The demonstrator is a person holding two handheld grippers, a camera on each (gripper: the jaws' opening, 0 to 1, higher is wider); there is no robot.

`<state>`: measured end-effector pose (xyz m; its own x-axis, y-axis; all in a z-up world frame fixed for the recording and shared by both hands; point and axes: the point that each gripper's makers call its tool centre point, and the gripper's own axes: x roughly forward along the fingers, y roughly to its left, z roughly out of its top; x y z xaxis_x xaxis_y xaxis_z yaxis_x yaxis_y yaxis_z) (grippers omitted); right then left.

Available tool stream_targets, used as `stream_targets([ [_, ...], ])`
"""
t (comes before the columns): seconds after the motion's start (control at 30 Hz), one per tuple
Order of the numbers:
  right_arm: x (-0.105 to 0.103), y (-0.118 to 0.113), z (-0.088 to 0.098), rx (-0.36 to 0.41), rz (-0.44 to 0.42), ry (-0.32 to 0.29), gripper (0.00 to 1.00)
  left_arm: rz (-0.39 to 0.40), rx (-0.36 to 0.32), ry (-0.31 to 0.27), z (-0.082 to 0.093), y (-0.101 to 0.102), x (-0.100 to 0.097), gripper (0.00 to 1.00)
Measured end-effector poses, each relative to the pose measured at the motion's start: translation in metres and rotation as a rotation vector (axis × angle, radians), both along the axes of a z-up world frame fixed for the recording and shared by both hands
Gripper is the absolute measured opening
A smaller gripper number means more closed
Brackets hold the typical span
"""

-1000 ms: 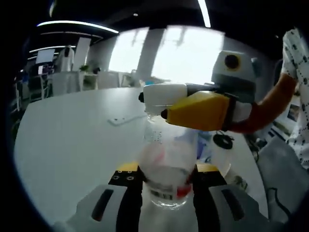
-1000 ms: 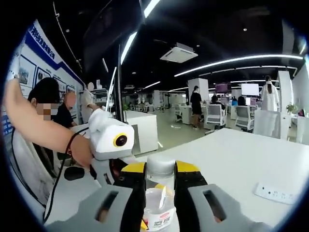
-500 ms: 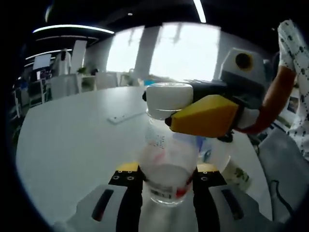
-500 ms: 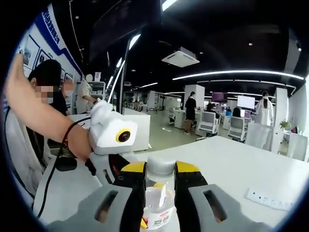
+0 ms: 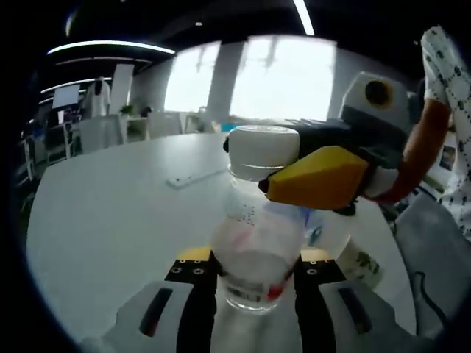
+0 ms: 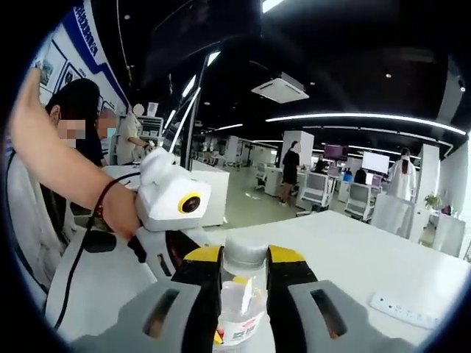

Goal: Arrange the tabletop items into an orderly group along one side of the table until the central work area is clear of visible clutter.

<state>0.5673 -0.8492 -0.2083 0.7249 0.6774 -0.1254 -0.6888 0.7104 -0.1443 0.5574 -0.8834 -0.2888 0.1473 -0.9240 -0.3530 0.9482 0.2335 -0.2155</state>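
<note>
Clear plastic bottle with a white screw cap (image 5: 257,243) was what we noted first: it stood between both tools, above the white tabletop (image 5: 110,220). In the left gripper view, the left gripper (image 5: 254,276) had its two black, yellow-tipped jaws pressed against the lower body of the bottle, one on each side, clamped on it. The bottle carried a red and white label low down, and some blue showed through its clear wall.

The right gripper (image 5: 294,165) came in from the right of that view, yellow and black, its jaws closed around the white cap (image 5: 261,151) at the bottle's top. A person's bare forearm (image 5: 419,154) ran back from it toward a spotted sleeve at the far right.

In the right gripper view we saw the same hold from the other side: the cap (image 6: 245,254) sat tight between the two yellow-tipped jaws of the right gripper (image 6: 245,276), with the clear bottle neck and its label just below. The white and yellow body of the left gripper (image 6: 173,209) lay just left of the bottle, held by a person's hand (image 6: 121,217) with a dark band at the wrist.

A white power strip (image 5: 195,176) lay flat on the table, well apart, on the far side of the bottle. A second, pale bottle with green print (image 5: 360,261) lay near, at the right of the held one.
</note>
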Motion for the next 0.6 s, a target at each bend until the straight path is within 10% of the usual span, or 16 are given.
stream_targets([
  [0.6, -0.0018, 0.0003, 0.0002, -0.030, 0.010, 0.034, 0.20, 0.031, -0.021, 0.047, 0.0014, -0.0036, -0.0048, 0.45],
])
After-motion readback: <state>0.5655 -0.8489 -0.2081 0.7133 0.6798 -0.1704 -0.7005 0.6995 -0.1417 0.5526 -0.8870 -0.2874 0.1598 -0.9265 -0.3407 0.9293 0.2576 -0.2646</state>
